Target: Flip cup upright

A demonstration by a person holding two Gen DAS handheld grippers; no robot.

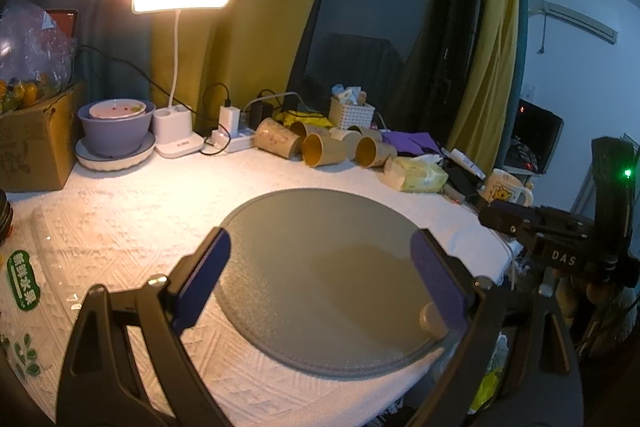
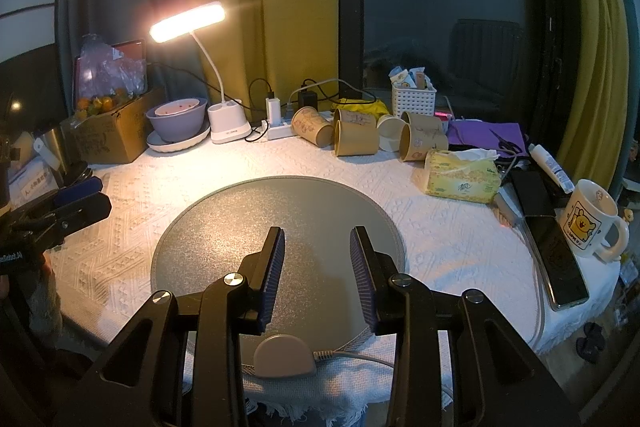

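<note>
Several brown paper cups [image 1: 320, 147] lie on their sides in a cluster at the back of the table; they also show in the right wrist view [image 2: 356, 139]. A round grey mat [image 1: 320, 267] lies in the middle of the white cloth, with nothing on it, and shows in the right wrist view [image 2: 280, 219] too. My left gripper [image 1: 320, 251] is open and empty above the mat. My right gripper [image 2: 317, 243] is open and empty above the mat's near part. A white cartoon mug [image 2: 592, 223] stands upright at the right edge.
A lit desk lamp [image 2: 224, 123], a purple bowl on a plate [image 2: 176, 125], a cardboard box [image 2: 116, 135], a power strip [image 2: 276, 127], a white basket [image 2: 414, 99], a tissue pack [image 2: 460, 179] and a phone [image 2: 560, 263] line the table's back and right side.
</note>
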